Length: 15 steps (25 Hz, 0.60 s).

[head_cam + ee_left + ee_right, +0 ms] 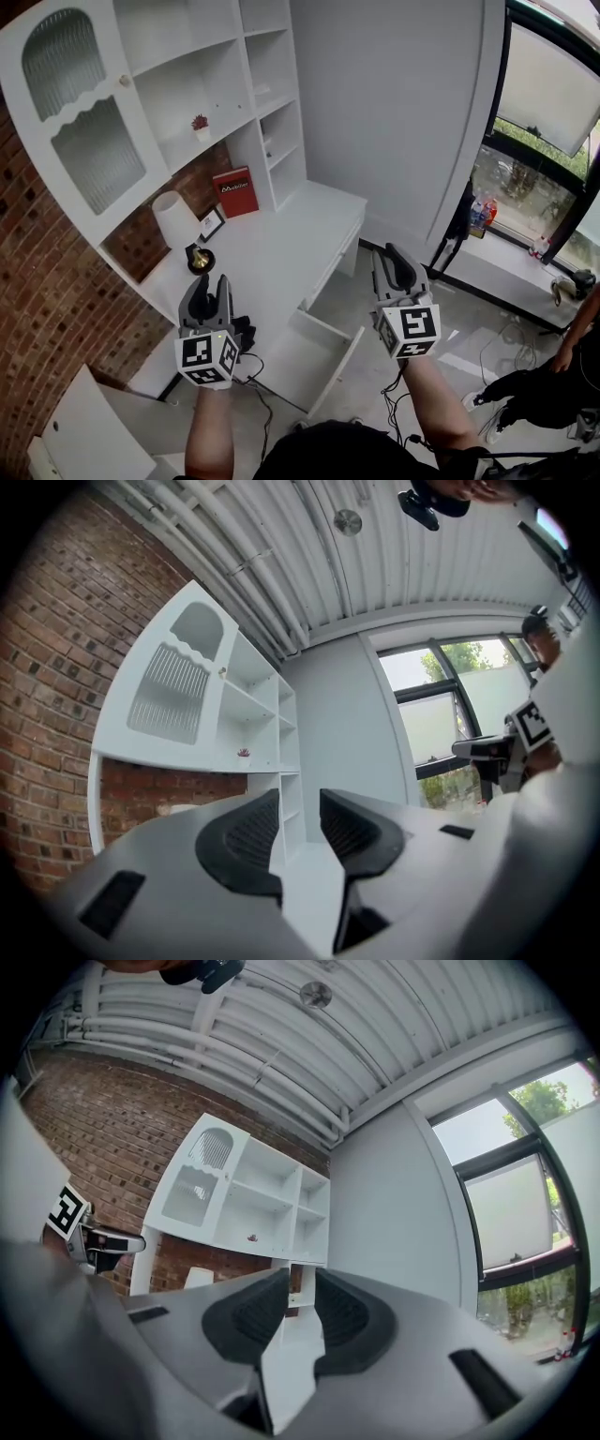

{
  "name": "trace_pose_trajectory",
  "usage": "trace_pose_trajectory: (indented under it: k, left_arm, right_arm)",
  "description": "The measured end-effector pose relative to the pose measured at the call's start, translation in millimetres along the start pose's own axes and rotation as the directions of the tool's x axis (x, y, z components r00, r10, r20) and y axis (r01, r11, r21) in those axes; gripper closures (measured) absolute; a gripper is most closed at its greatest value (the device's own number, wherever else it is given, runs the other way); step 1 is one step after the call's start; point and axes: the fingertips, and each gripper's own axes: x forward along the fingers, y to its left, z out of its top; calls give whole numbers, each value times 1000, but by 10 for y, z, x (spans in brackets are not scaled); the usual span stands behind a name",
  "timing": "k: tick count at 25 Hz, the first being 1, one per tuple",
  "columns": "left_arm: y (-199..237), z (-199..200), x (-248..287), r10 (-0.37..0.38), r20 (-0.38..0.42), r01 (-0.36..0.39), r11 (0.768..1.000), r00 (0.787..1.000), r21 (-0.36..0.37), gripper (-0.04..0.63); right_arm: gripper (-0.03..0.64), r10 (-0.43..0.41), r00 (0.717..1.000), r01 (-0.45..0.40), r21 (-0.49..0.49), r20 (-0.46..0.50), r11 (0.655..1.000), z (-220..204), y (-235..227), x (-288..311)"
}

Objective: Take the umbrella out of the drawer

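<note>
Left gripper [211, 283] and right gripper [392, 255] hover empty, jaws slightly apart, over the open drawer [298, 361] at the worktop's [272, 248] 5 o'clock; umbrella unseen, either hidden inside or already out.

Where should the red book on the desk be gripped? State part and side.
Probably its top edge, from above and in front, jaws across the thickness. The red book stands upright against the brick wall, cover facing out, so its top stands clear.
</note>
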Motion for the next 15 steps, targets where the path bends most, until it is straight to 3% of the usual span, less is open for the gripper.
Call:
trace_pose_trajectory:
  k: [15]
  left_arm:
    - [-111,185,-88,-5,21,4,999,1000,45,462]
  right_arm:
    - [540,40,999,-39,-10,25,999,96,101,-82]
